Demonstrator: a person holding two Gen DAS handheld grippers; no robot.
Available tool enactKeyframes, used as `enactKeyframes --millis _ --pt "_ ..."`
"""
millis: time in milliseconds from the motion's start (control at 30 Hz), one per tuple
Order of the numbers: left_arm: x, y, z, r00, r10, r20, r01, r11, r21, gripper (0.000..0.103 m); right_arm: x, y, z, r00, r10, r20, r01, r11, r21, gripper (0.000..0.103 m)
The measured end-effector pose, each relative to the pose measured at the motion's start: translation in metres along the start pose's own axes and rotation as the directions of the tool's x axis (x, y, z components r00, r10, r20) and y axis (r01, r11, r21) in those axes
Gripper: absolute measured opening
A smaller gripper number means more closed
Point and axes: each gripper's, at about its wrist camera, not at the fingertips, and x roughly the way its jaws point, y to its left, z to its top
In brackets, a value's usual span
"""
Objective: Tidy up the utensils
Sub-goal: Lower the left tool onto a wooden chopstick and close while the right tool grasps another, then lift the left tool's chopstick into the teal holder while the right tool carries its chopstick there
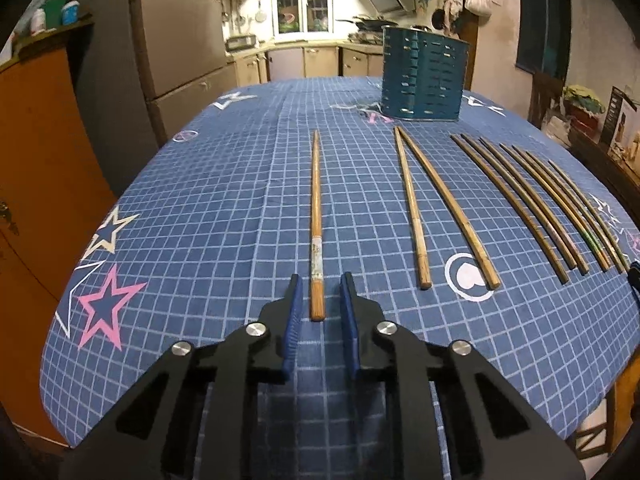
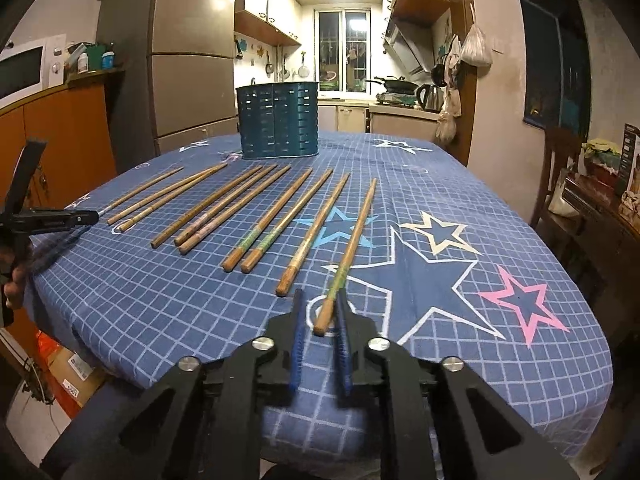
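A single wooden chopstick (image 1: 316, 220) lies lengthwise on the blue checked tablecloth (image 1: 200, 200). Its thick end sits between the blue pads of my left gripper (image 1: 320, 280), with a gap showing on each side, so the gripper is open. In the right wrist view my right gripper (image 2: 320, 294) straddles the thick end of the rightmost chopstick (image 2: 354, 240). That end rests close to the right pad and clear of the left one, so this gripper is open too. Several more chopsticks (image 2: 240, 216) lie in a row. A teal slotted holder (image 2: 277, 120) stands upright at the far side.
Beside the single chopstick lie a pale pair (image 1: 432, 208) and several darker chopsticks (image 1: 540, 208). The holder (image 1: 424, 76) is beyond them. The left gripper's side (image 2: 52, 218) shows at the table's left edge, with a hand below it. A wooden chair (image 2: 560, 168) stands to the right.
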Motion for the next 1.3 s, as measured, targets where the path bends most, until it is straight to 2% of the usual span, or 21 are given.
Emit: enactKeyframes --millis 33,67,267,500,767,900,1033,1300 --pt "-0.002 -0.002 -0.002 1.000 0.008 0.010 -0.008 1.000 -0.001 0.008 0.001 0.001 0.000 1.000 -0.004 0.006 0.004 1.000 -0.001 0.012" --pt "-0.003 -0.002 -0.003 1.000 0.018 0.017 -0.018 1.000 -0.003 0.005 0.000 0.001 0.000 1.000 -0.004 0.010 0.004 1.000 0.004 0.010" --pt "-0.017 0.002 -0.004 0.997 0.020 0.074 -0.015 0.998 -0.060 0.005 -0.011 0.001 0.004 0.998 -0.015 0.061 0.014 1.000 0.015 0.008" --pt "-0.067 0.005 0.017 0.978 0.025 0.208 -0.012 0.998 -0.062 0.005 -0.036 -0.006 0.028 0.987 -0.031 0.158 0.030 1.000 0.006 0.008" --pt "-0.100 0.001 0.062 0.947 -0.004 0.321 0.021 0.999 -0.049 0.005 -0.060 -0.018 0.091 0.957 -0.002 0.289 0.009 1.000 -0.023 0.008" --pt "-0.104 0.000 0.091 0.937 -0.025 0.348 0.043 0.998 -0.043 0.005 -0.060 -0.029 0.138 0.943 0.040 0.331 -0.028 0.999 -0.041 0.008" --pt "-0.102 0.002 0.120 0.936 -0.055 0.348 0.075 0.996 -0.043 0.005 -0.049 -0.033 0.173 0.940 0.064 0.335 -0.048 0.997 -0.058 0.008" --pt "-0.102 -0.003 0.181 0.934 -0.081 0.347 0.091 0.996 -0.013 0.005 -0.016 -0.039 0.237 0.947 0.108 0.302 -0.087 0.993 -0.083 0.007"
